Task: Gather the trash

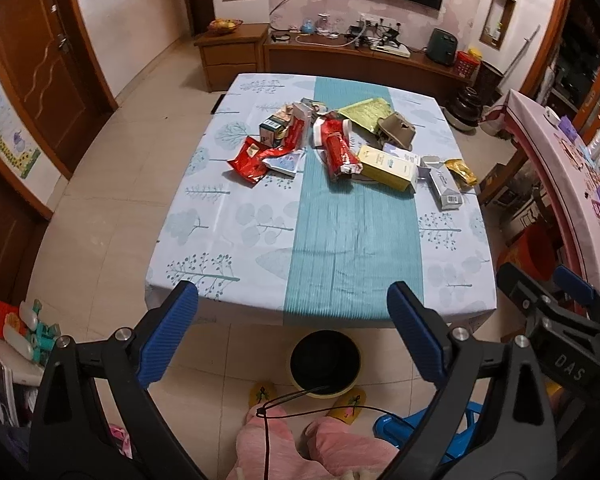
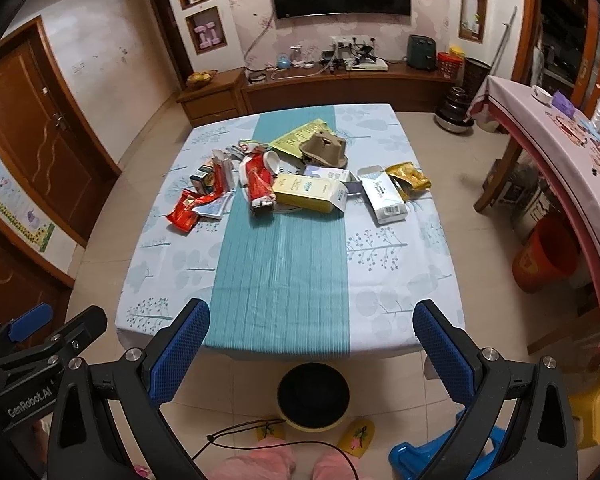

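Left gripper point(image 1: 292, 312) jaws apart and empty at bottom of frame, right gripper point(image 2: 312, 332) likewise wide apart, trash pile point(image 1: 340, 148) mid-frame on far half of table point(image 1: 236, 240), dark bin point(image 2: 313, 396) on floor below near table edge.

The desk point(image 2: 284, 280) wears a pale leaf-print cloth with a teal stripe down its middle. Toward its far edge lies a heap: red wrappers point(image 2: 185, 211), a yellow box point(image 2: 306, 193), a white carton point(image 2: 384, 195), a gold packet point(image 2: 408, 176), a green sheet point(image 2: 300, 136).
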`<state>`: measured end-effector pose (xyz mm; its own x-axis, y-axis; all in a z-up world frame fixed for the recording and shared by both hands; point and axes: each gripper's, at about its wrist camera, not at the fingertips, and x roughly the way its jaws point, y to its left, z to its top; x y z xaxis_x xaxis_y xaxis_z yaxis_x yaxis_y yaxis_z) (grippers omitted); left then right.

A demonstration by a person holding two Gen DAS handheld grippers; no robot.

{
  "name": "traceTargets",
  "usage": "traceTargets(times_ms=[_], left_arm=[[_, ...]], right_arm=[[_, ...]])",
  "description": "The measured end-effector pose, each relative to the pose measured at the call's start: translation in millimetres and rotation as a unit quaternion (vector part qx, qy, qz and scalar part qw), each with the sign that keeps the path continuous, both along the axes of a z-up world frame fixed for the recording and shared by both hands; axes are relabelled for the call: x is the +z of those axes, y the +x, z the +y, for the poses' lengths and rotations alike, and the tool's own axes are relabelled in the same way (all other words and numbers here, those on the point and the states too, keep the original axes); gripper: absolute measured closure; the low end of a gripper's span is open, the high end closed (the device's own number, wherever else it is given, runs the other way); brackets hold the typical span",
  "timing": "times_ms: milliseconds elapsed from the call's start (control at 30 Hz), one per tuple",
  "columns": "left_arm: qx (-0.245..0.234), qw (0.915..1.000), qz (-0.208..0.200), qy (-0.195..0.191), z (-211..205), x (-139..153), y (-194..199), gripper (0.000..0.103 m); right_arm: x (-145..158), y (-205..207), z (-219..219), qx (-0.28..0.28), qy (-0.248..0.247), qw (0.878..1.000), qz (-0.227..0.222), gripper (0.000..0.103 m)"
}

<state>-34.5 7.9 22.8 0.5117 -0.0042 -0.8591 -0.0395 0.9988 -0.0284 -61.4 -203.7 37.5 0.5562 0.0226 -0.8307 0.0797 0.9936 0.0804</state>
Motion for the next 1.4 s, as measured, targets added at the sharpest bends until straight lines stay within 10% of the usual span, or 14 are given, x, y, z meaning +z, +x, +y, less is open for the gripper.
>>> traceTargets(times_ms=[933, 1400], left_arm=[[0.041, 0.9979, 0.035, 0.037, -25, -24, -5, 0.011], [0.031, 0.9985, 0.038, 0.025, 67, -40, 106, 0.011]], right_arm=[[-30, 25, -26, 0.051, -0.01, 0.998, 0.025, 0.0], [-40, 136, 32, 0.056, 0.018, 0.998, 0.036, 0.002]])
